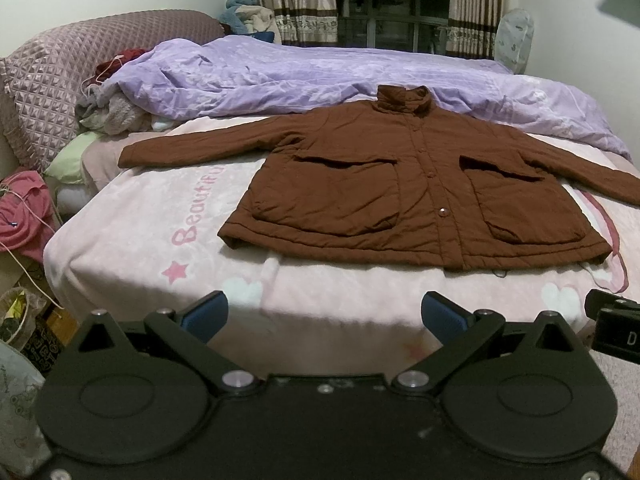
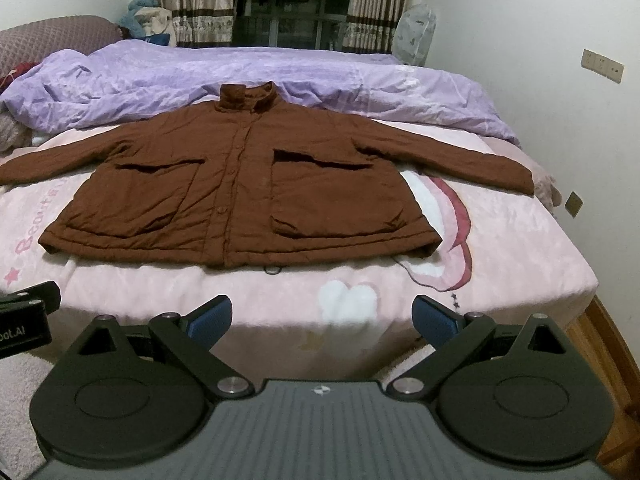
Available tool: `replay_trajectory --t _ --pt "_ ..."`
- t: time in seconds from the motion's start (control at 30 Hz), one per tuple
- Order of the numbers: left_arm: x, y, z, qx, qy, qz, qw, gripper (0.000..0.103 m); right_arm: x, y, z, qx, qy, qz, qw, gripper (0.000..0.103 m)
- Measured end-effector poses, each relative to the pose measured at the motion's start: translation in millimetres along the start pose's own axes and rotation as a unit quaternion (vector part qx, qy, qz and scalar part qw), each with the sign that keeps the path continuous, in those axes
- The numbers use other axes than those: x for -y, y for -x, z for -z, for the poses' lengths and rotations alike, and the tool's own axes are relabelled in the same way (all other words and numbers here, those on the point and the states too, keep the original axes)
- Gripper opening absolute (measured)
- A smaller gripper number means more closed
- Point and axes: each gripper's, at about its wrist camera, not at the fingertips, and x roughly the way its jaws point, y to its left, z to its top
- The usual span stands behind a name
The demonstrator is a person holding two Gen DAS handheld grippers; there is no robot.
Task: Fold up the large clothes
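Note:
A brown padded jacket (image 1: 404, 188) lies flat and buttoned on the pink blanket (image 1: 160, 232), front up, collar away from me, both sleeves spread out to the sides. It also shows in the right wrist view (image 2: 240, 188). My left gripper (image 1: 324, 314) is open and empty, held off the bed's near edge, short of the jacket's hem. My right gripper (image 2: 322, 316) is open and empty too, also short of the hem. Part of the right gripper (image 1: 612, 330) shows at the right edge of the left wrist view.
A rumpled purple duvet (image 1: 320, 76) lies behind the jacket. A quilted headboard (image 1: 60, 80) and piled clothes (image 1: 112, 112) are at the left. Curtains (image 2: 192, 4) and a covered fan (image 2: 414, 36) stand beyond the bed. Bags (image 1: 16, 320) sit on the floor at left.

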Motion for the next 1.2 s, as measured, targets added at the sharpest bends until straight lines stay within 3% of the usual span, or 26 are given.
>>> replay_trajectory --t 0.67,0.83,1.03,1.2 --pt "0.7 -21.8 -8.3 -0.005 -0.007 -0.003 1.0 0.103 -0.2 -18.0 -6.7 -0.009 -0.003 -0.004 1.0 0.103" --pt "-13.5 -46.7 -26.4 0.013 0.004 -0.001 0.9999 0.103 3.1 -39.4 -22.1 0.011 -0.01 -0.002 1.0 0.103" --pt "-48.8 -91.9 -60.9 0.046 0.03 -0.033 0.9979 0.103 0.0 -80.5 -49.6 0.057 0.004 -0.027 0.998 0.103" --pt "-93.2 -146.5 -96.2 0.023 0.057 -0.054 0.9967 0.103 2.9 -108.4 -74.0 0.097 -0.017 -0.061 0.993 0.103"
